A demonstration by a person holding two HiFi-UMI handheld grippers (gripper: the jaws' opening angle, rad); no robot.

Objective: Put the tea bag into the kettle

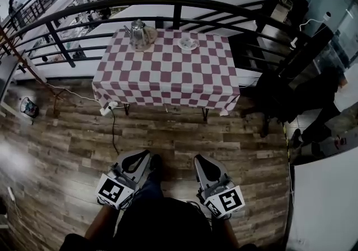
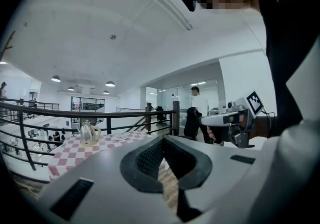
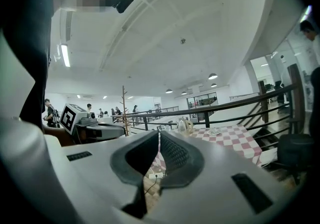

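Note:
A metal kettle (image 1: 140,34) stands at the far left of a table with a red-and-white checked cloth (image 1: 168,79). To its right lies a white saucer (image 1: 188,43) with something small on it, too small to name. Both grippers hang low over the wooden floor, well short of the table. The left gripper (image 1: 145,156) and the right gripper (image 1: 201,161) are side by side, both shut and empty. From the left gripper view the kettle (image 2: 89,133) and saucer (image 2: 120,137) sit beyond the shut tips (image 2: 162,138). The right gripper view shows its shut tips (image 3: 159,133), the kettle (image 3: 186,126) and the saucer (image 3: 215,131).
A black railing (image 1: 168,3) runs behind the table, with a drop to a lower floor past it. A white power strip with its cable (image 1: 109,108) lies by the table's left legs. A dark chair (image 1: 274,96) and a person (image 1: 321,104) are at the right.

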